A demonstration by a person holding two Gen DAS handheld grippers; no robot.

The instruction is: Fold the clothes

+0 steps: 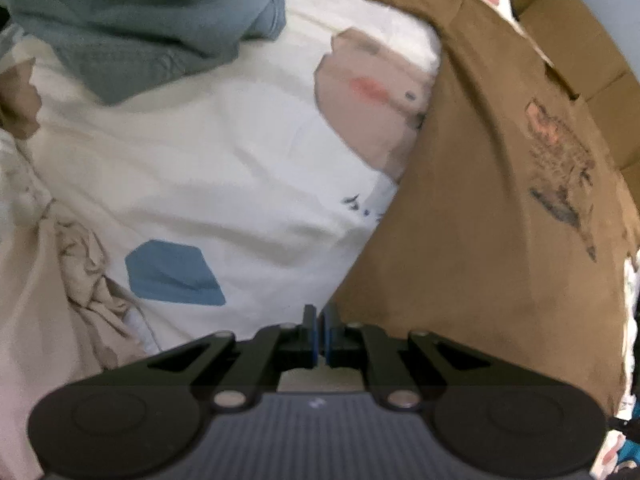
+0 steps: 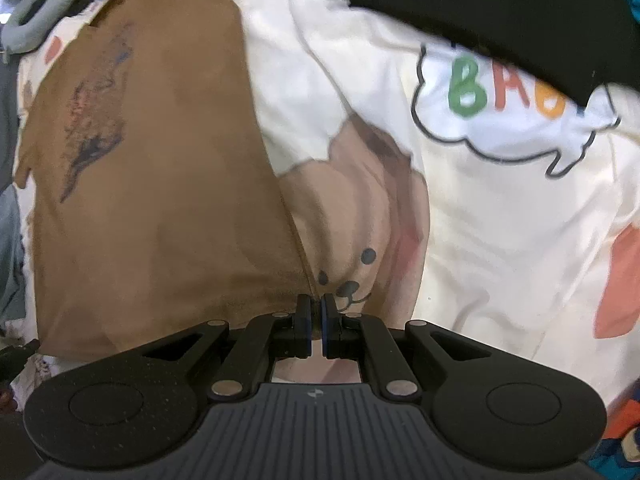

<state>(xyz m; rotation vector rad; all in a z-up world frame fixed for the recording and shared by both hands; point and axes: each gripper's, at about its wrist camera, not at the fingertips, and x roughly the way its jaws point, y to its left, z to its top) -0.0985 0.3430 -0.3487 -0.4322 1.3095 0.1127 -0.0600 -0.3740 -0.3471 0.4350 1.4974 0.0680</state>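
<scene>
A brown T-shirt (image 1: 480, 240) with a dark printed graphic lies spread over a white cartoon-print bedsheet (image 1: 240, 160). In the left wrist view it fills the right side, and its lower left corner runs down into my left gripper (image 1: 321, 332), which is shut on that edge. The right wrist view has the same brown T-shirt (image 2: 160, 200) on the left. Its right edge leads into my right gripper (image 2: 316, 328), shut with brown cloth pinched between the blue pads. A bear's face printed on the bedsheet (image 2: 500, 240) sits just beyond the right fingertips.
A teal knitted garment (image 1: 140, 20) lies at the far left, with crumpled beige cloth (image 1: 92, 272) at the near left. Cardboard boxes (image 1: 580, 40) stand behind the shirt. A black garment (image 2: 500, 8) covers the far right, and a grey-blue padded loop (image 2: 40, 12) lies far left.
</scene>
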